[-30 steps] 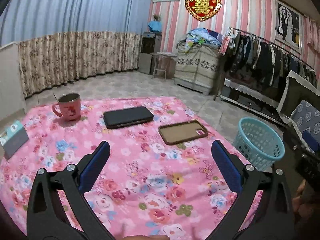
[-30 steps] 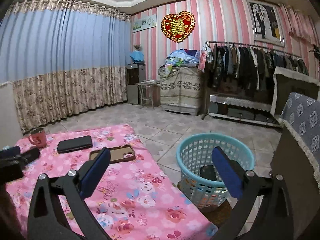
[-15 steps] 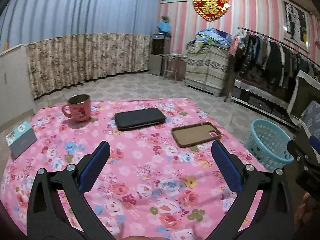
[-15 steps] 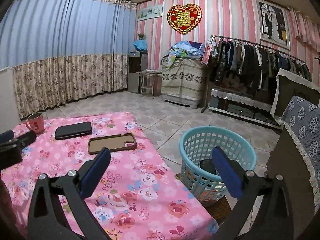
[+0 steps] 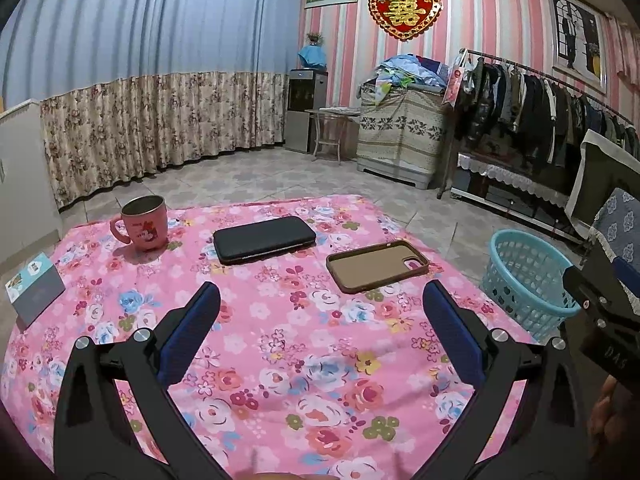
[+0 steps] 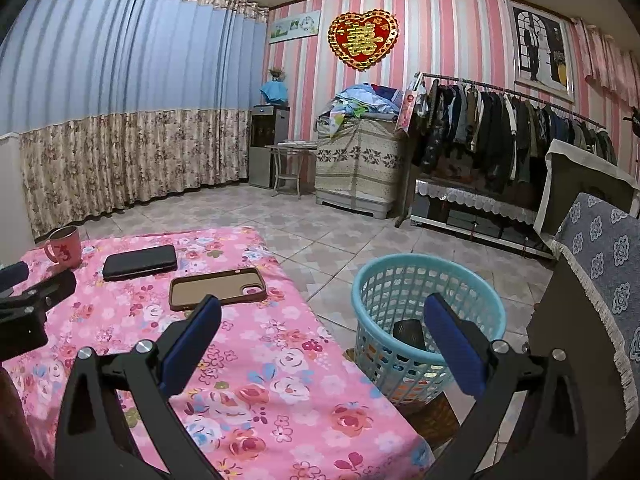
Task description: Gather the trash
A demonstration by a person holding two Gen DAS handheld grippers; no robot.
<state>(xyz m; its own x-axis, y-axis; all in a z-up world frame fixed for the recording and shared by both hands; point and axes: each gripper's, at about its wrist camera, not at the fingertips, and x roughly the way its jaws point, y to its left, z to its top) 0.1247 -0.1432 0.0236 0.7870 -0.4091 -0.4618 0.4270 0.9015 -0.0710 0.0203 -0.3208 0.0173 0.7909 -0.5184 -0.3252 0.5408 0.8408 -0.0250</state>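
Left gripper point(image 5: 320, 308) fingers spread wide over pink floral tablecloth point(image 5: 280, 344), right gripper point(image 6: 320, 320) likewise wide and holding nothing, dark item point(image 6: 406, 332) inside blue basket point(image 6: 400, 268) on floor beside table

Counter with pink floral cloth point(image 5: 280, 344). On it: pink metal-lined mug point(image 5: 143, 223) at 10 o'clock, black rectangular zip case point(image 5: 264, 239) at 12, brown empty phone case point(image 5: 377, 266) at 1, small grey-teal card box point(image 5: 34, 289) at 9. Clothes rack with dark coats point(image 6: 500, 136) against striped wall.
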